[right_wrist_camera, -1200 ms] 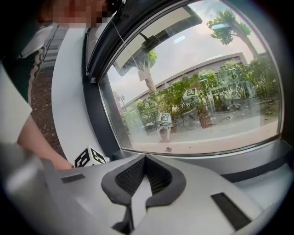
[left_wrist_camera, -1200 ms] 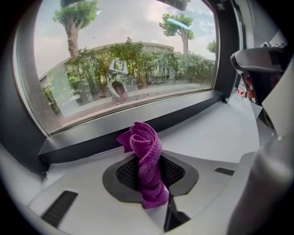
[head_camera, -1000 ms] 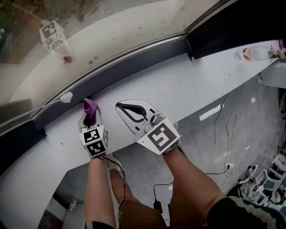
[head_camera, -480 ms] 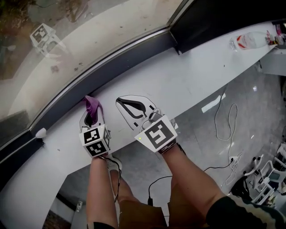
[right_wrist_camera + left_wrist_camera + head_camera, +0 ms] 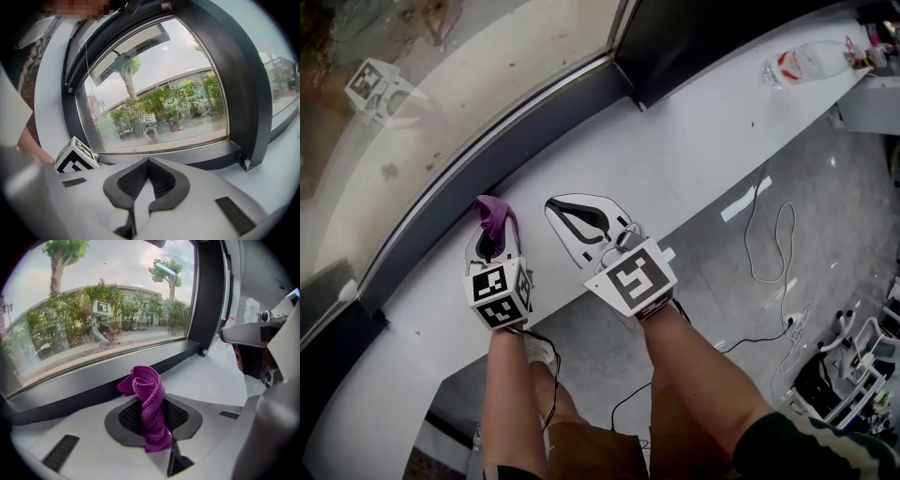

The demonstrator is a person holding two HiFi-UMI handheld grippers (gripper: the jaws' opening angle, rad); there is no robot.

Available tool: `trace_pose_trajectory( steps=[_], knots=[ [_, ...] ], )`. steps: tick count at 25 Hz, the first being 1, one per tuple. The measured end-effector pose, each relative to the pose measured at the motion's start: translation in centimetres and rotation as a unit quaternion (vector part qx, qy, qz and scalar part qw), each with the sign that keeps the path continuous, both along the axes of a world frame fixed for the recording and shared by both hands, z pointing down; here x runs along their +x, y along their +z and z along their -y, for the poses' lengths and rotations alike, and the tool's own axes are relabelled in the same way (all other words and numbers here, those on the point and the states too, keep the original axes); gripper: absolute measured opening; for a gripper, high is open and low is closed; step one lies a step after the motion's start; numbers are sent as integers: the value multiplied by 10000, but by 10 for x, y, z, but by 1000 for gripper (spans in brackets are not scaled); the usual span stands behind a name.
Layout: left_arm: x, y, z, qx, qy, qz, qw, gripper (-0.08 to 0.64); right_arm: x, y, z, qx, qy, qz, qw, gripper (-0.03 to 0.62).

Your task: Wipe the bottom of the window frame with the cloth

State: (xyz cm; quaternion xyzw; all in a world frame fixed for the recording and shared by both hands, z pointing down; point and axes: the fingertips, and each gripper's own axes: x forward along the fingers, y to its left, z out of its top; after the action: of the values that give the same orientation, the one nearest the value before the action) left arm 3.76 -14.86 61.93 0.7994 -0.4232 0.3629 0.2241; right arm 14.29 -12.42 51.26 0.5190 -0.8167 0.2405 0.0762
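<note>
Left gripper [image 5: 152, 416]: held over the white bench [image 5: 694, 159], pointed at the window; its marker cube [image 5: 499, 295] is seen nearest the person's wrist in the head view.
Left fingers [image 5: 187, 420]: clamped on the cloth, which fills the gap between the dark ribbed pads.
Cloth [image 5: 150, 408]: purple, twisted into a roll and pinched at its middle. Its curled upper end juts past the fingertips toward the glass, and its lower end is tucked back between the pads.
Cloth against frame: in the head view the cloth [image 5: 494, 214] is seen just beside the bottom of the window frame [image 5: 516, 131], above the bench. Contact with the frame cannot be told.
Window frame: a dark band along the foot of the glass, seen crossing behind the cloth's tip in the left gripper view.
Right gripper [image 5: 147, 180]: held beside the left one over the bench edge and aimed at the same window.
Right fingers [image 5: 168, 187]: brought together at the tips, with nothing caught between them; the cloth is well clear of them.
Bottle [image 5: 802, 64]: laid on its side at the far right end of the bench, well apart from both grippers.
Cable [image 5: 769, 253]: looped on the grey floor below the bench.
</note>
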Motion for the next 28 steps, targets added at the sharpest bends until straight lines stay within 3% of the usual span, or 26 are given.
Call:
trace_pose_trajectory(
  steps=[8, 15, 18, 28],
  knots=[
    [60, 0, 5, -22, 315, -118, 9994, 95, 55, 1, -6, 22, 394, 118, 9992, 15],
    [129, 2, 9, -40, 723, -303, 9969, 95, 114, 15, -18, -143, 745, -64, 9971, 15],
    [147, 3, 7, -55, 874, -327, 9956, 95, 123, 13, -30, -180, 914, 20, 9957, 15],
    [206, 1, 19, -304, 490, -718, 9958, 95, 157, 23, -54, -192, 1163, 237, 9927, 15]
  ],
)
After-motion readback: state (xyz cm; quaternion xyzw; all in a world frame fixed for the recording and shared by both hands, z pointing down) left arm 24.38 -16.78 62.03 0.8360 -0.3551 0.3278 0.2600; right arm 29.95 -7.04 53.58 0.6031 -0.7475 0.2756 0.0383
